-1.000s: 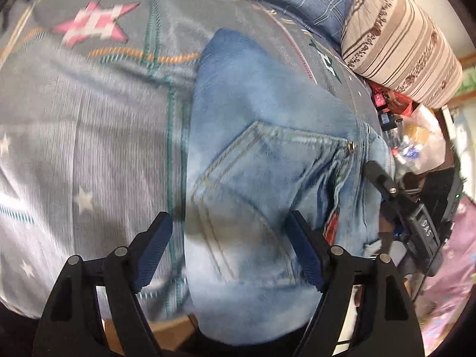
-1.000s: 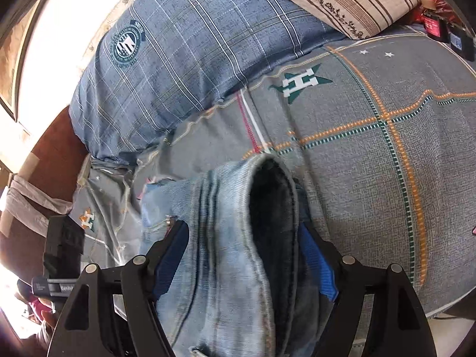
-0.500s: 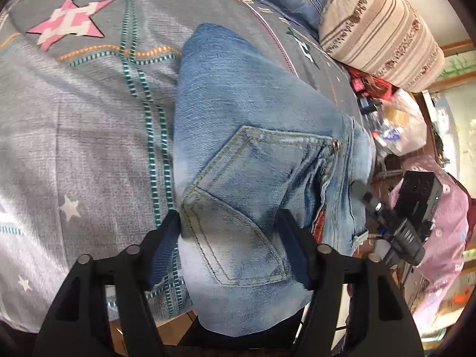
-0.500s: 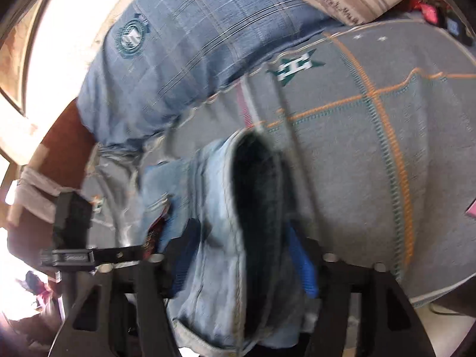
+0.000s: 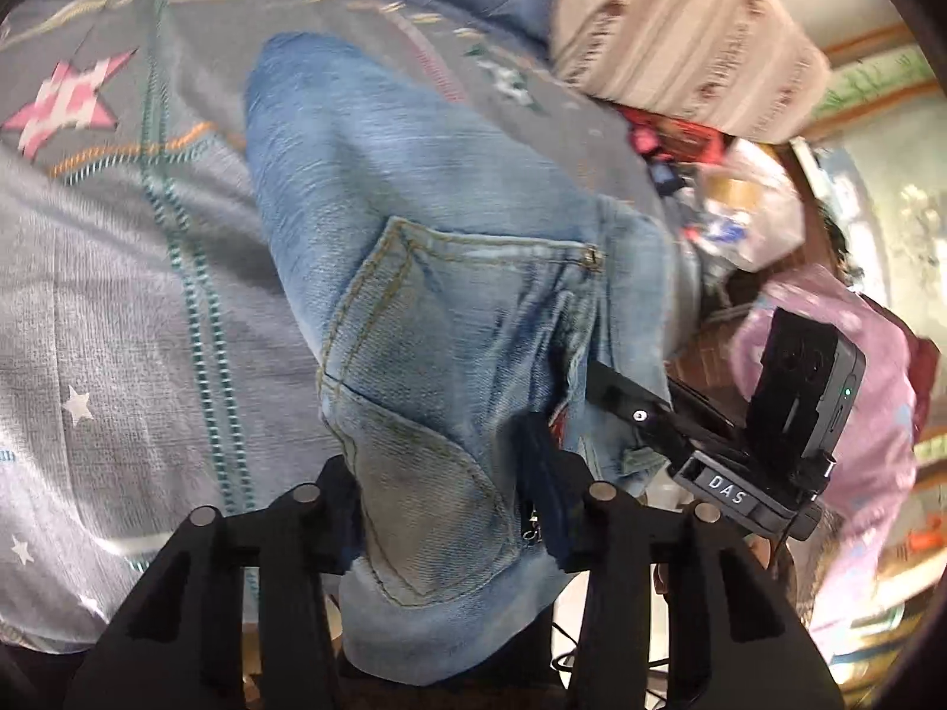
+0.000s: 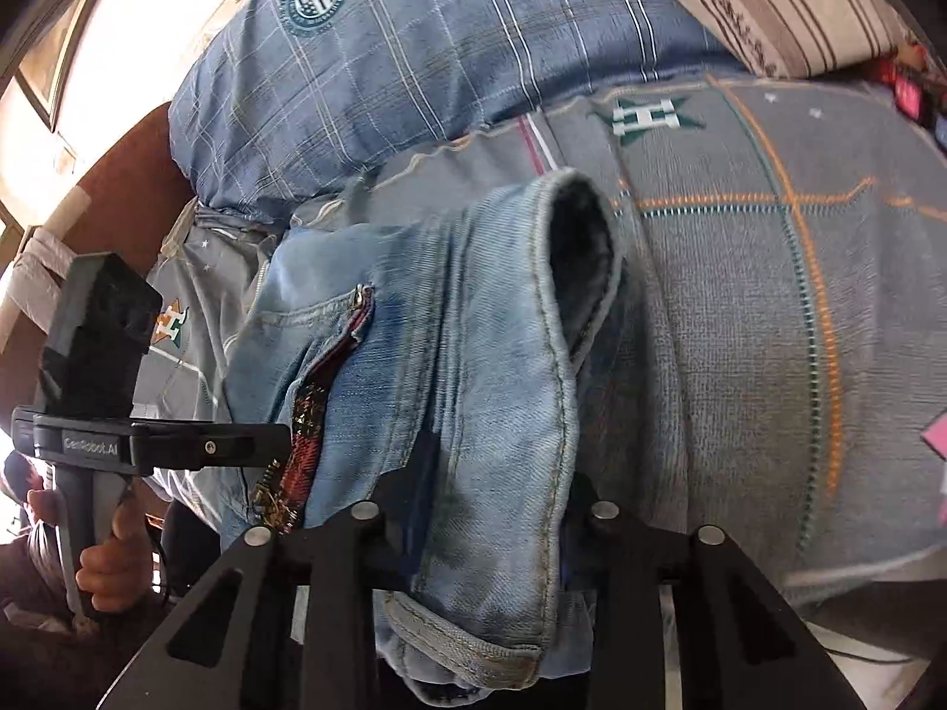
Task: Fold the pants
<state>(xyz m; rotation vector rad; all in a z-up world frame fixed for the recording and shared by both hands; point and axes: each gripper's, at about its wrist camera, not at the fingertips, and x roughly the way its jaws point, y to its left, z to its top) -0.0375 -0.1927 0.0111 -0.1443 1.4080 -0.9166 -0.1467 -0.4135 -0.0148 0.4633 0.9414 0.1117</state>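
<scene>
Both grippers closing on the waist end of the jeans at the bed's near edge.

Left gripper (image 5: 444,509) narrows around the back-pocket panel of the jeans (image 5: 414,225); right gripper (image 6: 491,509) narrows around the bunched waistband, denim between both sets of pads. The rest of the jeans lies on the grey star-patterned bedspread (image 5: 118,307). Risks, as I judge: thick bunched layers may slip unevenly from a half-set grip; lifting could drag the far leg and wrinkle the fold.

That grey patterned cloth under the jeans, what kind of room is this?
Most likely a bedroom in someone's home. The jeans lie on a bed covered by a grey star-patterned bedsheet, with a striped pillow and a blue plaid pillow at its head.
</scene>
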